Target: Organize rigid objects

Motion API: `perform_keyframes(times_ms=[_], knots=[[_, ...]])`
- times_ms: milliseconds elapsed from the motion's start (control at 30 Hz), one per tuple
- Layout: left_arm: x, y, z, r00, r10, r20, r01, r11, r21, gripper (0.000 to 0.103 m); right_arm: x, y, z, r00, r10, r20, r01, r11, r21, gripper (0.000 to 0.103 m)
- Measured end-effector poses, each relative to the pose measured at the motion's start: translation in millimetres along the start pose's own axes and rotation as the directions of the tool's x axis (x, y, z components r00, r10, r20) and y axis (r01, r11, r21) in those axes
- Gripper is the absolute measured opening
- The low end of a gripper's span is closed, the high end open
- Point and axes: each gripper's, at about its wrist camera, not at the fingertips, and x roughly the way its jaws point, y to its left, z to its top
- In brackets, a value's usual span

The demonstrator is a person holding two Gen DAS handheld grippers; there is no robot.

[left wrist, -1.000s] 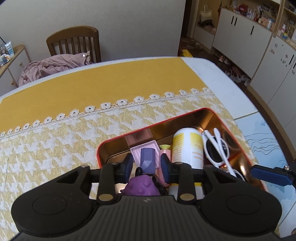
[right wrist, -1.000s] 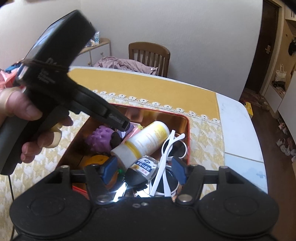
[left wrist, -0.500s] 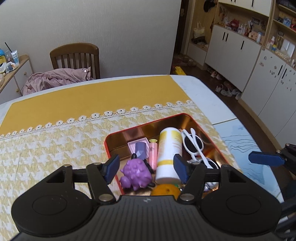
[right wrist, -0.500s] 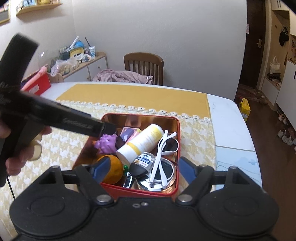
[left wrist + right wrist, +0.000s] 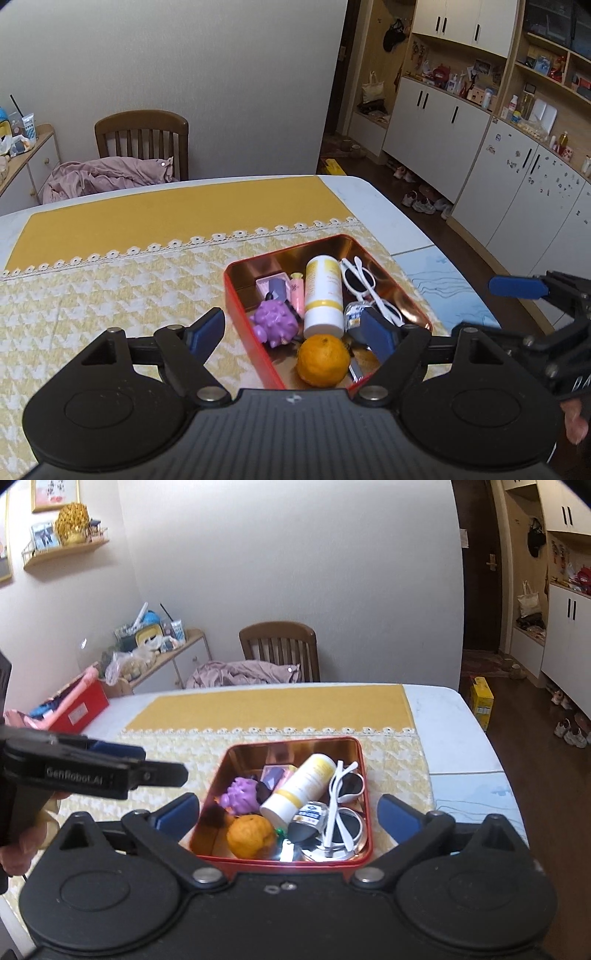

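Observation:
A red tin with a copper inside sits on the yellow tablecloth. In it lie a purple spiky toy, an orange, a white and yellow bottle, white sunglasses, a pink box, a pink tube and a key fob. My left gripper is open and empty above the tin's near end. My right gripper is open and empty, held back above the tin.
A wooden chair with pink cloth stands at the far table edge. A red box lies at the table's left. White cabinets line the right wall. A side cabinet holds clutter.
Both grippers have lifted up and back from the tin. The left one opened and let go of the purple toy, which now lies in the tin.

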Motion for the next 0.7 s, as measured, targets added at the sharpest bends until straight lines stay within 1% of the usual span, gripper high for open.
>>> perform_keyframes(times_ms=[67, 167, 233, 333, 400, 600, 700], knots=[[-6, 5, -4, 1.000, -0.005, 0.003, 0.005, 1.000, 0.001, 0.080, -5, 3, -2, 1.000, -0.003, 0.011, 0.003, 1.000, 0.012, 0.103], [-15, 10, -10, 1.000, -0.010, 0.003, 0.010, 1.000, -0.001, 0.085, -11, 9, -6, 0.999, -0.009, 0.034, 0.008, 1.000, 0.026, 0.103], [-21, 13, -13, 1.000, -0.017, 0.002, 0.017, 1.000, -0.008, 0.087, -17, 14, -8, 0.998, -0.014, 0.054, 0.013, 0.999, 0.030, 0.103], [-26, 15, -16, 1.000, -0.008, -0.014, 0.008, 1.000, -0.001, 0.092, -25, 22, -10, 0.996, -0.030, 0.080, 0.028, 0.999, 0.030, 0.103], [-30, 17, -19, 1.000, -0.015, -0.017, 0.015, 1.000, 0.005, 0.102, -29, 28, -10, 0.995, -0.045, 0.092, 0.043, 0.999, 0.028, 0.103], [-48, 17, -25, 0.998, -0.062, 0.004, 0.062, 0.998, 0.019, 0.103, -39, 39, -12, 0.991, -0.070, 0.114, 0.063, 0.996, 0.062, 0.103], [-59, 14, -29, 0.997, -0.066, 0.026, 0.064, 0.997, 0.048, 0.103, -43, 46, -16, 0.989, -0.085, 0.123, 0.076, 0.994, 0.075, 0.103]])
